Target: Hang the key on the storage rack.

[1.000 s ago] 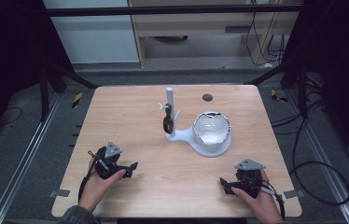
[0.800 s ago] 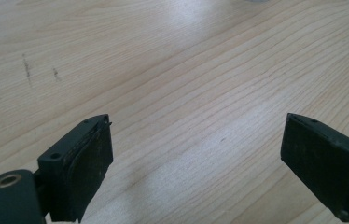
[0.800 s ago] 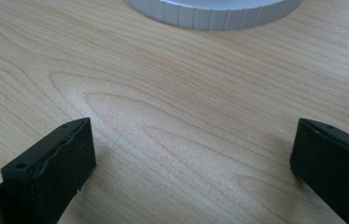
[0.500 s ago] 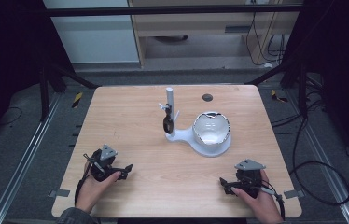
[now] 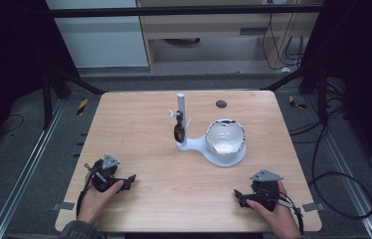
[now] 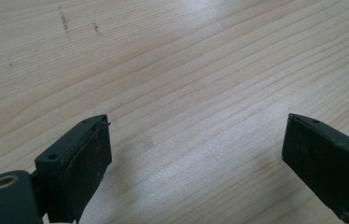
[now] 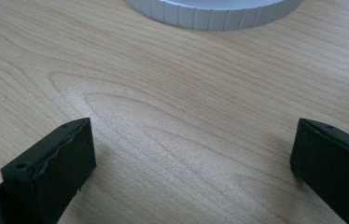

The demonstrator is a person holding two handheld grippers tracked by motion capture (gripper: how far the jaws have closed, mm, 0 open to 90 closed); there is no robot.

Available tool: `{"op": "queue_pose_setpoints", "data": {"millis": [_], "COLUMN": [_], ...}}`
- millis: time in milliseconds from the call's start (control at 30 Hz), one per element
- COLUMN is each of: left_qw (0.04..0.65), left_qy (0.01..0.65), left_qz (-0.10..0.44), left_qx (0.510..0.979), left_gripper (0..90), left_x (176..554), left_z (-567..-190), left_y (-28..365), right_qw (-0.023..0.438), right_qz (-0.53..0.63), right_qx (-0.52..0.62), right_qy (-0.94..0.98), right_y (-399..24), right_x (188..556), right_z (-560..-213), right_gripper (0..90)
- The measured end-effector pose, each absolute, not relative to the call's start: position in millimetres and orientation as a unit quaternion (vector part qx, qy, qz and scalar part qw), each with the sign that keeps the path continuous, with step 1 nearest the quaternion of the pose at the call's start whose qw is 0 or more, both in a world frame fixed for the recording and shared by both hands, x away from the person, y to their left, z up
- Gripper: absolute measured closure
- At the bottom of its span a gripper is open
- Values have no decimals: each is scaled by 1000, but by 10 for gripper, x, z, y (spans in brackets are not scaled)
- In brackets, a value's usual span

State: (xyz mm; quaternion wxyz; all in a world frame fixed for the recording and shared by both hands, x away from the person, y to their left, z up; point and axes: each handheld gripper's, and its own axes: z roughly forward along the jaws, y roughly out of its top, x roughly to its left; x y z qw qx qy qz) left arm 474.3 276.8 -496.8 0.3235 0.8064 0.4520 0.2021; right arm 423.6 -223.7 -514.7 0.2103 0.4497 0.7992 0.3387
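- The left gripper (image 5: 130,180) rests low on the near left part of the table (image 5: 139,134). A hand (image 5: 94,196) holds it from behind. Its jaws stand wide apart, with just bare wood between them and nothing held.
- In the left gripper view, the left gripper (image 6: 196,158) looks down at plain wood with a few small dark marks farther off.
- The right gripper (image 5: 238,196) rests low on the near right part of the table, in the other hand (image 5: 276,214). Its jaws are wide apart too, and it has hold of nothing.
- In the right gripper view, the right gripper (image 7: 193,161) faces the ribbed white edge of the stand (image 7: 210,11), which is a little way ahead. Bare wood lies between them.
- The white stand (image 5: 199,147) sits in the middle of the table, well apart from both grippers. Nothing stands in the way.
- A shiny bowl (image 5: 226,138) sits on the round part of the stand.
- A white post (image 5: 181,107) rises upright on the stand's left side, and a small dark thing (image 5: 177,132) hangs from it. It is too small to say what it is.
- A small dark round spot (image 5: 221,104) is on the table behind the bowl.
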Motion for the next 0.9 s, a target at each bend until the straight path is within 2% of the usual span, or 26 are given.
{"op": "queue_pose_setpoints", "data": {"millis": [900], "left_qw": [333], "left_qy": [461], "left_qz": [205], "left_qx": [797], "left_gripper": [31], "left_x": [4766], "left_z": [-5082], "left_y": [2795], "right_qw": [210], "right_qz": [338], "right_qx": [451], "right_qy": [799], "right_y": [-2233], "right_x": [4233], "right_z": [-5145], "right_gripper": [4]}}
